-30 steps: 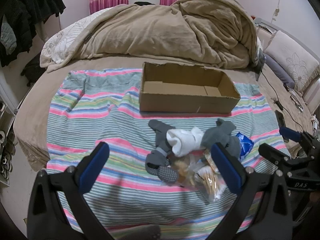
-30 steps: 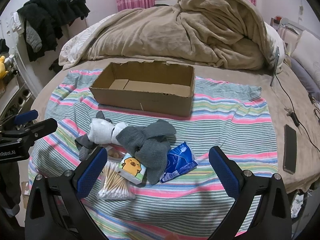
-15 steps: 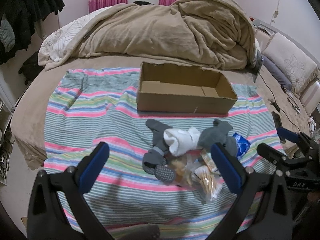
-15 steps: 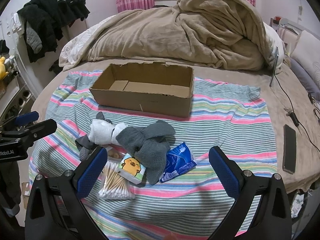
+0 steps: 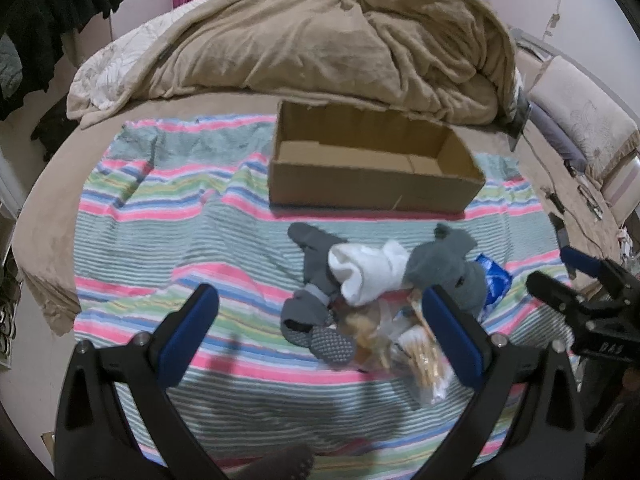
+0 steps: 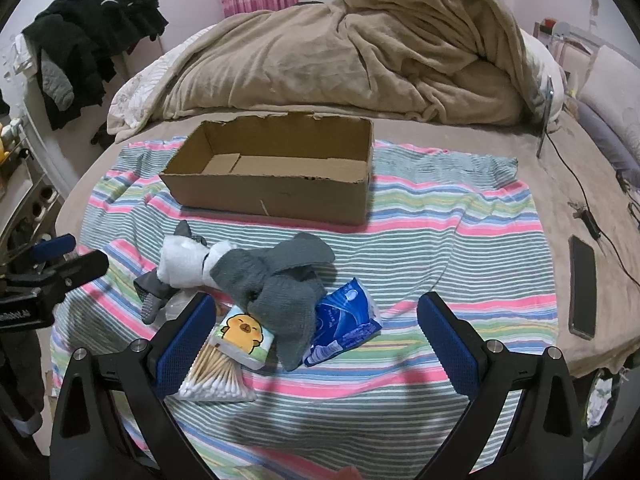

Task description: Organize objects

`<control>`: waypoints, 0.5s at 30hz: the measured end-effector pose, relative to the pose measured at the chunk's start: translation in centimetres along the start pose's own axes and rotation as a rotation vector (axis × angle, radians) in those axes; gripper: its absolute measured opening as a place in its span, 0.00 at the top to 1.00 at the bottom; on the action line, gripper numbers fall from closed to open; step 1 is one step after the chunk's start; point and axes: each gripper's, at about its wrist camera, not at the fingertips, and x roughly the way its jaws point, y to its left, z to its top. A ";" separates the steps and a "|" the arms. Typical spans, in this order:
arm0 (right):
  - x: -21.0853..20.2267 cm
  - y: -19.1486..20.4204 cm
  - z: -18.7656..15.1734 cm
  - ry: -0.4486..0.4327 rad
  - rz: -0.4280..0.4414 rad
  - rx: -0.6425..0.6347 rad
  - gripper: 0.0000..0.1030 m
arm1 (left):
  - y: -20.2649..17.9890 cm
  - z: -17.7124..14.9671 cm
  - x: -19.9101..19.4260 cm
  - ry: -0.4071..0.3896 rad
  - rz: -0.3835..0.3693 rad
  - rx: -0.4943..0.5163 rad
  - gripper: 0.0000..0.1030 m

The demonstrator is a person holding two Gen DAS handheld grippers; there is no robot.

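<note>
Right gripper (image 6: 310,338): jaws apart, empty, poised over the pile. Left gripper (image 5: 318,334): the same. Grey sock (image 6: 280,276) lies straight ahead of the right gripper, long axis left-right; cardboard box (image 6: 276,196) beyond, on the bed's striped cloth (image 6: 440,240). Right is nearer.

Each camera sits behind its own claw, angled down across the bed. Both share the cardboard box (image 5: 374,178) (image 6: 276,170) beyond the fingers and each other's claw sideways.
</note>
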 end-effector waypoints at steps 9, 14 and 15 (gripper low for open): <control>3.0 0.2 0.0 0.054 0.025 -0.010 0.02 | 1.2 -0.8 3.6 0.066 0.013 0.010 0.01; 4.7 0.5 0.1 0.081 0.033 -0.020 0.04 | 1.6 -0.7 5.8 0.104 0.016 0.029 0.10; 5.0 0.4 0.2 0.085 0.036 -0.021 0.05 | 1.7 -0.6 6.2 0.116 0.017 0.033 0.10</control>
